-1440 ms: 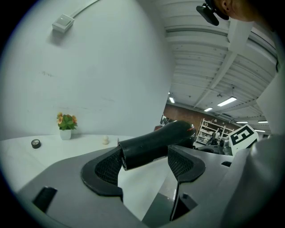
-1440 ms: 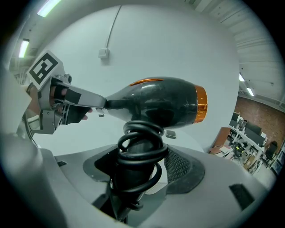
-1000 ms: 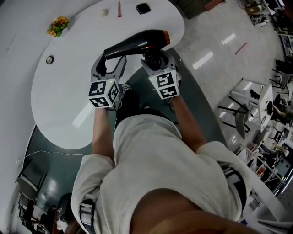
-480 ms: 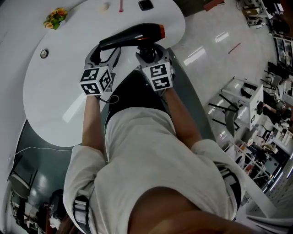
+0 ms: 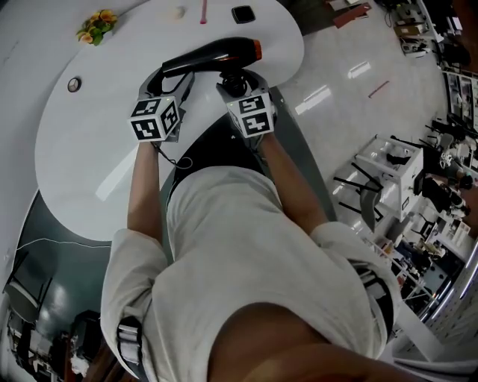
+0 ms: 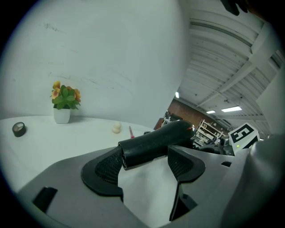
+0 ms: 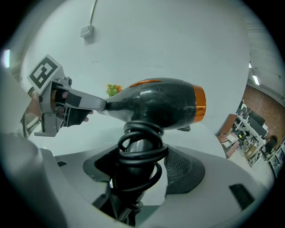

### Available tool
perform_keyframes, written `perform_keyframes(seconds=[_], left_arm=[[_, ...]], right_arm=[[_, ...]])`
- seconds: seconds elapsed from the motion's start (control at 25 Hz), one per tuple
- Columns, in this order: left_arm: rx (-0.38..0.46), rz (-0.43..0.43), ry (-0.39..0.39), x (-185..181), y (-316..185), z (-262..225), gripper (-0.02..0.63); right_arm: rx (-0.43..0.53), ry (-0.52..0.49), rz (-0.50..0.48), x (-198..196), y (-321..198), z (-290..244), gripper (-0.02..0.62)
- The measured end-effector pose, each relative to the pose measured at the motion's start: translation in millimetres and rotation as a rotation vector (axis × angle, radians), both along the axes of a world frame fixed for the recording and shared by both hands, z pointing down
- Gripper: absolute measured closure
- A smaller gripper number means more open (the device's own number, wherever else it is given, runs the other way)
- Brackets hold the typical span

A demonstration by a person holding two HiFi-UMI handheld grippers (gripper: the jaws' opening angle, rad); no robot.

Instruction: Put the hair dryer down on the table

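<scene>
- White curved bench (image 5: pixel 89 149) is filling the upper left of the head view, with glossy floor (image 5: pixel 336 97) and racks lying off to the right.
- Dryer (image 5: pixel 213 54) is lying level over the bench's near edge, its orange ring pointing right and both grippers carrying it.
- Left gripper (image 5: pixel 172 74) is clamping the dryer's narrow end, its fingers (image 6: pixel 103 171) pressing on either side of the black tube.
- Right gripper (image 5: pixel 237 80) is holding the handle from below, its fingers (image 7: pixel 182 167) pressing on the handle and on the cord (image 7: pixel 142 153) coiled round it.
- Flowers (image 6: pixel 65 102), a tape roll (image 6: pixel 18 129) and a red pen (image 5: pixel 203 10) are sitting toward the bench's far side, well apart from the dryer.
</scene>
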State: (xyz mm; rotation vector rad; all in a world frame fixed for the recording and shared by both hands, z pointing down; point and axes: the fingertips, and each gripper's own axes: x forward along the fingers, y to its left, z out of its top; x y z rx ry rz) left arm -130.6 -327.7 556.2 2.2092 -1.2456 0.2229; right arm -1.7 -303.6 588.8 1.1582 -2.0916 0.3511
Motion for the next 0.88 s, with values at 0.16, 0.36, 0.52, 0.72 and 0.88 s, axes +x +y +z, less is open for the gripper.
perform_keyframes(seconds=[0.16, 0.36, 0.52, 0.72, 0.88], left_arm=[[-0.016, 0.0, 0.003, -1.0, -10.1, 11.0, 0.285], [-0.038, -0.005, 0.016, -4.6, -22.9, 25.2, 0.285], [-0.052, -0.001, 0.019, -1.4, -32.3, 30.4, 0.285], [-0.065, 0.003, 0.01, 2.2, -47.0, 39.1, 0.285], [-0.078, 0.006, 0.001, 4.7, -55.1, 45.1, 0.285]], right_arm=[[-0.013, 0.007, -0.008, -2.1, -10.8, 8.2, 0.29], [-0.037, 0.015, -0.003, -5.3, -22.4, 19.6, 0.29], [-0.056, 0.011, 0.004, -2.1, -30.1, 25.2, 0.29], [-0.081, 0.01, 0.012, 1.9, -43.4, 34.9, 0.29], [-0.104, -0.002, 0.018, 3.6, -50.5, 40.8, 0.29]])
